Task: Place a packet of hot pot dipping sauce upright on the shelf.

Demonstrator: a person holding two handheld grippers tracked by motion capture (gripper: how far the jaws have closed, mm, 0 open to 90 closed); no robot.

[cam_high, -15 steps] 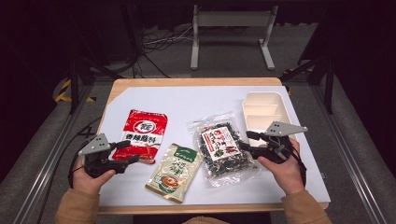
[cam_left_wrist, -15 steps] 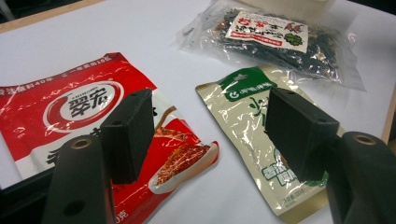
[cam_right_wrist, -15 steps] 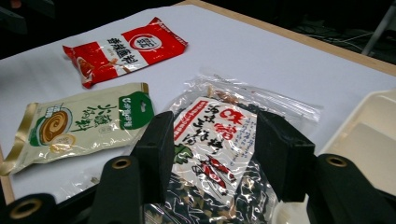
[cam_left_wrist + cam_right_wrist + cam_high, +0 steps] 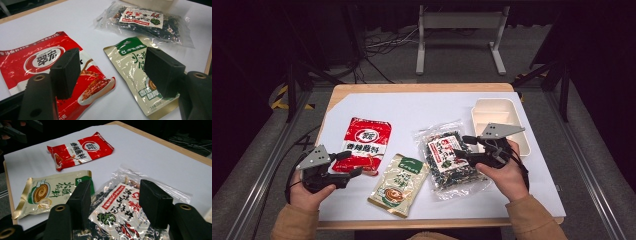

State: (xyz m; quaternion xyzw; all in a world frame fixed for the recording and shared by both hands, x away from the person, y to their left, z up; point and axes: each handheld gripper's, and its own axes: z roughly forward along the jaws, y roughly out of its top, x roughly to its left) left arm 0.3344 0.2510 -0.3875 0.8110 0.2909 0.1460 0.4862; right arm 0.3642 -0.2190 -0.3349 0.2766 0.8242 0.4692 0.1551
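Three packets lie on the white table sheet (image 4: 422, 110). My left gripper (image 4: 353, 163) is open at the near right corner of the red packet (image 4: 366, 144). In the left gripper view its jaws (image 4: 112, 67) stand wide apart, with the red packet (image 4: 37, 60) on the left and a cream and green packet (image 4: 130, 57) on the right. My right gripper (image 4: 461, 146) is open over the right side of a clear bag of dark dried food (image 4: 444, 157). In the right gripper view the bag's label (image 4: 115, 212) lies between the jaws of this gripper (image 4: 116, 200). I cannot tell whether they touch the bag.
A white divided tray (image 4: 499, 117) stands at the right, just behind the person's right hand. The cream and green packet (image 4: 398, 184) lies near the front edge between the two grippers. Wooden table edges frame the sheet, and the floor around is dark.
My right gripper has edged slightly left over the clear bag. The left gripper and the packets have hardly moved.
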